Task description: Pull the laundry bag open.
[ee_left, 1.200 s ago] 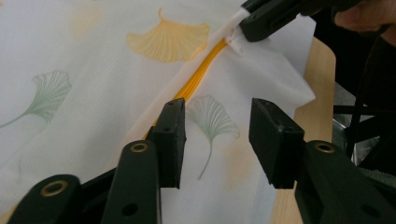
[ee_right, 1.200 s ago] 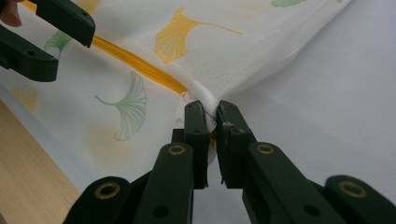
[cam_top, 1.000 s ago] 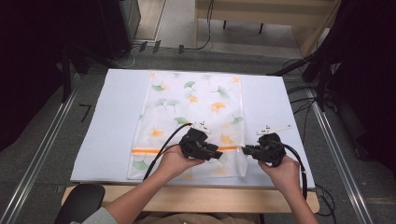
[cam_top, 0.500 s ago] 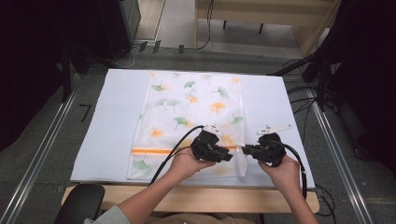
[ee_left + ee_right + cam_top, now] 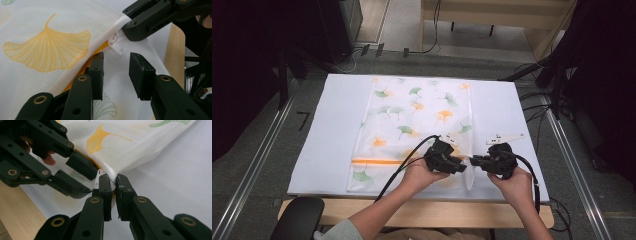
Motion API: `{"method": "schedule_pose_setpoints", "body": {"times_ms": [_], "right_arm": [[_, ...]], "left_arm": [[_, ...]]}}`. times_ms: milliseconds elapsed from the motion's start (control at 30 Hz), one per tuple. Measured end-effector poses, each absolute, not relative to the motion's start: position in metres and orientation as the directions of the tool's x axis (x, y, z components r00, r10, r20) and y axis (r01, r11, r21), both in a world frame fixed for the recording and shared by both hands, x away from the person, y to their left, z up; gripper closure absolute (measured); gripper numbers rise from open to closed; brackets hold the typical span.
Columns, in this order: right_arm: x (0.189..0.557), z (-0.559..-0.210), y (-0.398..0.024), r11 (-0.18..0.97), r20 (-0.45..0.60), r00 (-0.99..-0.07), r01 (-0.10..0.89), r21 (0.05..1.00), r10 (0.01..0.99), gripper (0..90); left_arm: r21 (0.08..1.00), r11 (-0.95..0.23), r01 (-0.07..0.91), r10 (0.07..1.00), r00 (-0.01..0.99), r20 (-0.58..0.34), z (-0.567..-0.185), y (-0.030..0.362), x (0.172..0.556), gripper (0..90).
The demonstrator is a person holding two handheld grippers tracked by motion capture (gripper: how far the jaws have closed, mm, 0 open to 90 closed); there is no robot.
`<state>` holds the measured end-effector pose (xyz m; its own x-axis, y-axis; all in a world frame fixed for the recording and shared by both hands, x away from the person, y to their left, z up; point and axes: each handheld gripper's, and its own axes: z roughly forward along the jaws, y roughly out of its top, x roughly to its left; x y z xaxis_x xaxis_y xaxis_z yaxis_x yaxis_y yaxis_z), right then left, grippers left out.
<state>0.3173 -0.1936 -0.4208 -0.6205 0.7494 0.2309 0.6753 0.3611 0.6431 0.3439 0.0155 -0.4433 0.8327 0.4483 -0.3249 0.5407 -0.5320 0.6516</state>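
A white mesh bag (image 5: 417, 115) printed with green and orange ginkgo leaves lies flat on the white mat, with an orange zipper band (image 5: 377, 161) across its near end. At the bag's near right corner my right gripper (image 5: 474, 161) (image 5: 113, 178) is shut on the bag's folded edge, right beside the white zipper pull (image 5: 98, 173). My left gripper (image 5: 462, 167) (image 5: 116, 57) faces it with its jaws open. The zipper pull (image 5: 113, 41) lies just beyond the left fingertips and is not between them. The two grippers almost touch.
The white mat (image 5: 327, 130) covers the table, and a wooden edge (image 5: 437, 212) runs along the near side. A black chair back (image 5: 297, 220) is at the bottom left. Cables (image 5: 537, 105) trail off the right side. Metal rails flank the table.
My left gripper has slid right along the zipper band and now meets the right gripper at the corner. The right gripper has stayed put, still holding the bag.
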Motion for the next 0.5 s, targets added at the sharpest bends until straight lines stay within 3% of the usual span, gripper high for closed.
{"method": "schedule_pose_setpoints", "body": {"times_ms": [300,500], "right_arm": [[0.3164,-0.4203,-0.1912,0.371,0.228,-0.629,0.671,0.642,0.743,85.8],[0.3159,-0.4201,-0.1890,0.385,0.223,-0.644,0.660,0.645,0.732,85.7]], "left_arm": [[0.651,-0.524,0.549,0.459,0.826,-0.326,-0.4448,0.0128,0.3460,66.6],[0.644,-0.523,0.558,0.457,0.821,-0.341,-0.4460,0.0147,0.3488,77.8]]}}
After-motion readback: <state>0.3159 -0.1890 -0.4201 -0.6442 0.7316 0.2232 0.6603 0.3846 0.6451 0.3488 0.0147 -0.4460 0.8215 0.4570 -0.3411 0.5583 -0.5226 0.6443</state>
